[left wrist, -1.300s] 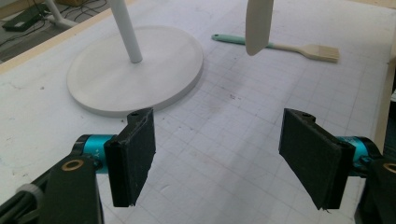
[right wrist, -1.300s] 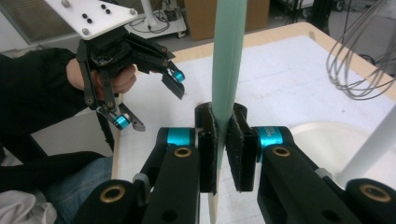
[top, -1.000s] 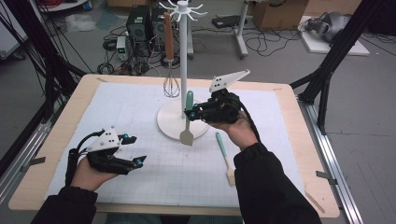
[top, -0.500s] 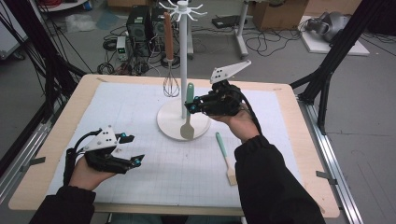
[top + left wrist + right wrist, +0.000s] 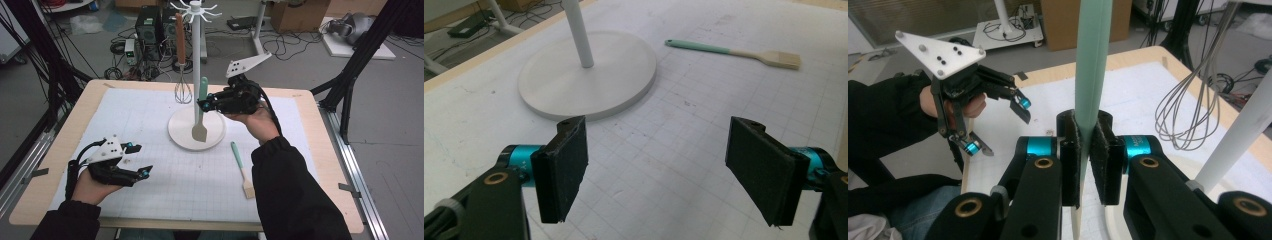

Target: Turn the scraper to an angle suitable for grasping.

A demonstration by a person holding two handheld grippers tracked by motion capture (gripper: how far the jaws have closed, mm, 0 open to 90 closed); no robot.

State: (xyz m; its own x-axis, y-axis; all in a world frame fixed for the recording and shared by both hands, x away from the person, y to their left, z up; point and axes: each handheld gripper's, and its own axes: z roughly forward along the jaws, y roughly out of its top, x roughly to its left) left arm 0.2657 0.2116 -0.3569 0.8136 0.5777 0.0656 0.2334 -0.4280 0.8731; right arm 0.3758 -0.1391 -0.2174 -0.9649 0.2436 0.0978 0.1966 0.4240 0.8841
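Note:
My right gripper [image 5: 204, 104] [image 5: 1086, 152] is shut on the green handle of a spatula [image 5: 200, 114] [image 5: 1091, 60], holding it upright beside the white rack pole [image 5: 196, 60], its pale blade hanging over the round rack base [image 5: 179, 131] [image 5: 574, 82]. A whisk [image 5: 183, 89] [image 5: 1188, 112] with a brown handle hangs from the rack top. A green-handled brush [image 5: 241, 162] [image 5: 734, 51] lies flat on the mat right of the base. My left gripper [image 5: 136, 161] [image 5: 659, 172] rests low at the front left, open, nothing between its pads.
A white gridded mat [image 5: 200, 175] covers the wooden table [image 5: 65, 145]. Cables, boxes and black frame legs stand on the floor beyond the far edge.
The right gripper has lifted the spatula higher beside the pole; its blade now hangs above the base. The left gripper stays put.

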